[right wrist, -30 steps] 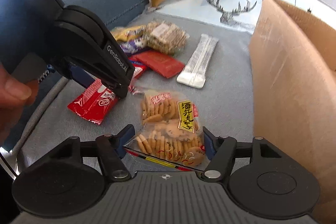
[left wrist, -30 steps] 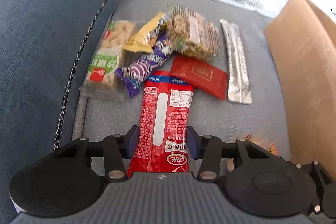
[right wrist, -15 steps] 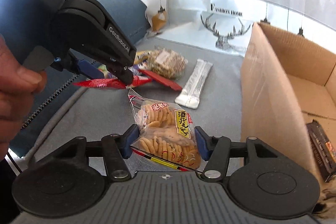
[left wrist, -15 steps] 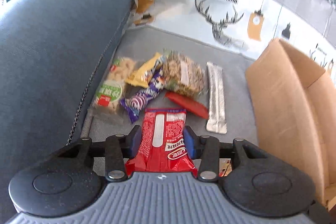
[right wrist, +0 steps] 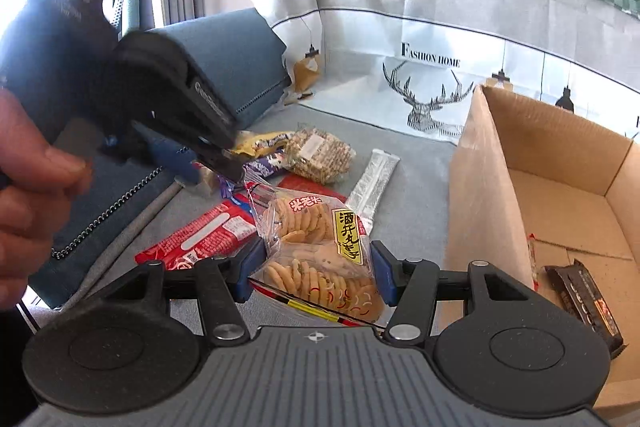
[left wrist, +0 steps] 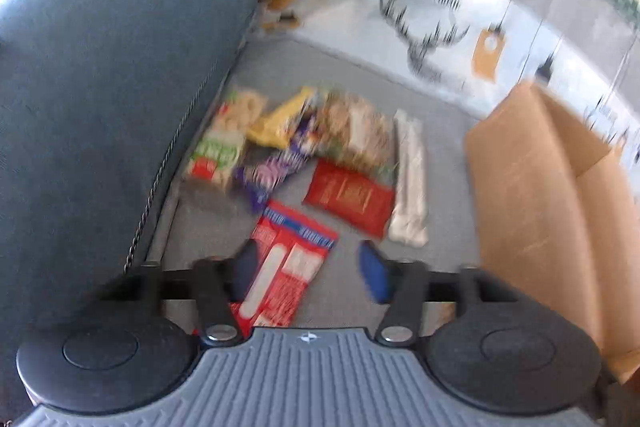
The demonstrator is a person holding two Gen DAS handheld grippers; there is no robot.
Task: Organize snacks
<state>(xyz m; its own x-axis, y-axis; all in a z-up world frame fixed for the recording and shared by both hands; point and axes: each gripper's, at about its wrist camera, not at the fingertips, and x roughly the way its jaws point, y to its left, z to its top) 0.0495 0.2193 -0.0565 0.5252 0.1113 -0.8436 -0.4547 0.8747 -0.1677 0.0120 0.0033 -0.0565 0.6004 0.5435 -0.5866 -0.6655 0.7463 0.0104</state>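
On sofa seat: left gripper now spread, red packet released; right gripper still pinching cracker bag.

A red packet with white panels and a blue band lies at six o'clock; a plain red one sits at its one o'clock. Purple-and-white wrapper, yellow one — both at eleven. Silver stick; brown cardboard box; grey cushion.
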